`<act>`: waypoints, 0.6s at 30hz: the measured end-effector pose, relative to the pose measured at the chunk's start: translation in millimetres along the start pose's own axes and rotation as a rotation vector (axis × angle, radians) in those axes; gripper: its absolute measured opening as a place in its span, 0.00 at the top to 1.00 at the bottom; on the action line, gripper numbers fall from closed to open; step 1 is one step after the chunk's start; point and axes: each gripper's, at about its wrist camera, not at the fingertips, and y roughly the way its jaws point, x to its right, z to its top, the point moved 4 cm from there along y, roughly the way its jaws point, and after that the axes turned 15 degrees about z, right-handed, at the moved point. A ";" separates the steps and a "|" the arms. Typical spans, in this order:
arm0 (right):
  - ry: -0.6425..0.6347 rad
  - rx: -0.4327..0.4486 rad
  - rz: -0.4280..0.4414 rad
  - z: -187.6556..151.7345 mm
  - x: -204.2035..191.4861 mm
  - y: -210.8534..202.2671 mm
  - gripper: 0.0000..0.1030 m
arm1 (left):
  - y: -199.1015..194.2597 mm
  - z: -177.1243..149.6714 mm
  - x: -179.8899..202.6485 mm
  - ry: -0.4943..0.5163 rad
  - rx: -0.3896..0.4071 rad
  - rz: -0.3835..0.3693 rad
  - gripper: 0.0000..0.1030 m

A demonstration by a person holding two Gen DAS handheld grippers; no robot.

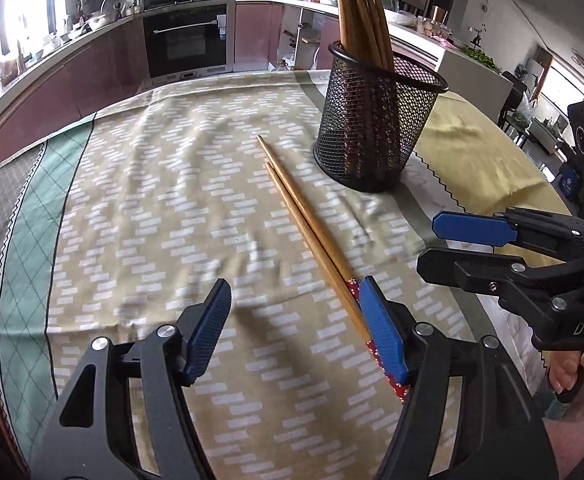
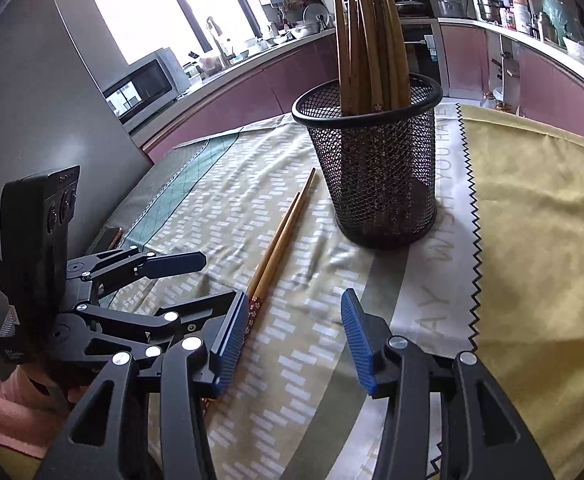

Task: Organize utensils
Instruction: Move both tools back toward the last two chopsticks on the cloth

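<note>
Left gripper [image 1: 293, 328] hanging low over the cloth [image 1: 152, 200] with jaws apart and nothing between the pads, its right pad [image 1: 383, 330] lying across the red patterned end of the pair of chopsticks [image 1: 311, 236]; whether pad and wood are touching, cannot tell. Right gripper [image 2: 293, 344] likewise spread open and gripping nothing, hovering just beside the same pair, left pad [image 2: 232, 344] near the patterned end. Chopsticks lying flat on the cloth, side by side, tips pointing toward the mesh cup [image 1: 375, 132], which is standing upright nearby, holding a bundle of other chopsticks [image 2: 367, 40].
</note>
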 end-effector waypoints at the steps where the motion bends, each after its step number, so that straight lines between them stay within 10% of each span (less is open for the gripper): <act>1: 0.001 -0.002 0.000 0.3 0.3 1.6 0.55 | 2.4 -0.7 1.5 0.000 -0.006 0.001 0.36; 18: -0.016 -0.026 0.006 1.7 -2.7 11.4 0.55 | 0.5 -0.9 -6.2 0.002 -0.002 0.019 0.45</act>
